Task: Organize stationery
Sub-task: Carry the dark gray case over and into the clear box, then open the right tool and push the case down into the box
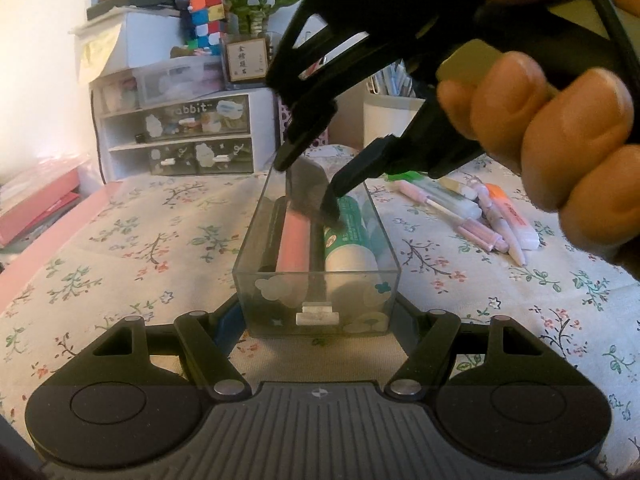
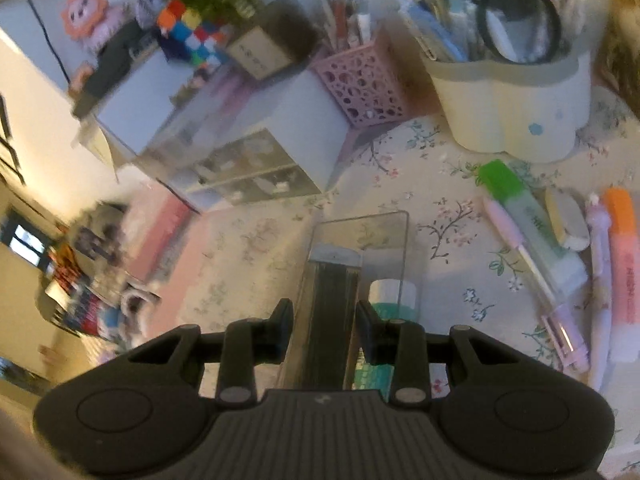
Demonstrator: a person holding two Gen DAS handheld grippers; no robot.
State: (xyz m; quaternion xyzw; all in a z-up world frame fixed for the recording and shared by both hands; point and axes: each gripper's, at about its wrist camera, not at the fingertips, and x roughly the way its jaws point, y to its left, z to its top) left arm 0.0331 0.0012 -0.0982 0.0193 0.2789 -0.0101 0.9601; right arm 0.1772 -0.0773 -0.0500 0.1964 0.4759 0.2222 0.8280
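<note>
The clear tray (image 1: pixel 316 280) lies on the tablecloth (image 1: pixel 120 248), its near end between the left gripper's (image 1: pixel 318 332) fingers. In the tray, 2 items lie lengthwise side by side: a marker (image 1: pixel 294 240) on the left, a glue stick (image 1: pixel 348 240) on the right. The right gripper (image 1: pixel 316 176) hangs over the tray's far end. To the tray's right, a loose pile of pens (image 1: pixel 480 216) lies on the cloth. Behind the tray stands a drawer unit (image 1: pixel 180 136), with a cube puzzle (image 1: pixel 206 20) and a plant (image 1: pixel 256 0) on top.
</note>
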